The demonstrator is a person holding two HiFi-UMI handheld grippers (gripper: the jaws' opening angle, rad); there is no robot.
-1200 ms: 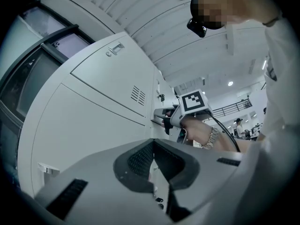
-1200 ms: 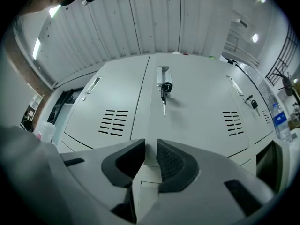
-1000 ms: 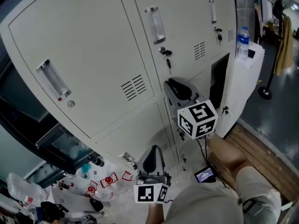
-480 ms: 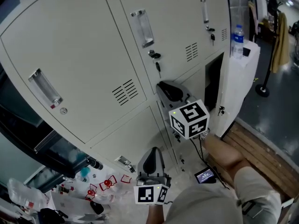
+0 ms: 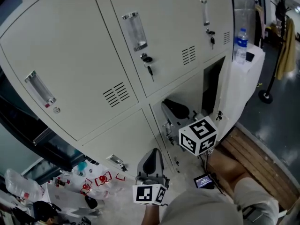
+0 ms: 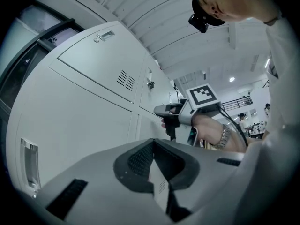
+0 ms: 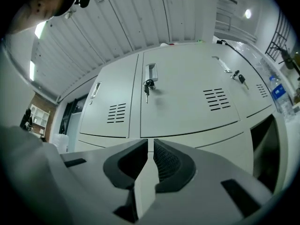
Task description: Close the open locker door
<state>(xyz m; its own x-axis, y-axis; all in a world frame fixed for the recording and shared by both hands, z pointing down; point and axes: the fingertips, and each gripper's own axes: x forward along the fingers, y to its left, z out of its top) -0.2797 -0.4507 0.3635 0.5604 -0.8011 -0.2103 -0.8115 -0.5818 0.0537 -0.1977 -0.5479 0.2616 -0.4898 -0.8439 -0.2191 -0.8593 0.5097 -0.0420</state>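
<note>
The grey locker bank (image 5: pixel 93 41) fills the far side of the scene, and the open locker door (image 5: pixel 233 95) stands upright in its lower row at the right, swung out beside its dark opening (image 5: pixel 211 86). The right tool (image 5: pixel 172 108) is clearly the nearer one. Its jaws are together on nothing, and the door lies just to its right, so a push probably falls to it. The left tool (image 5: pixel 151 162), also closed and empty, hangs lower and further left.

We see the grey floor (image 5: pixel 281 114) bearing a wooden platform (image 5: pixel 251 151) at right; at lower left, small red pieces (image 5: pixel 101 178) and a plastic bag (image 5: pixel 18 182) lie on it.
</note>
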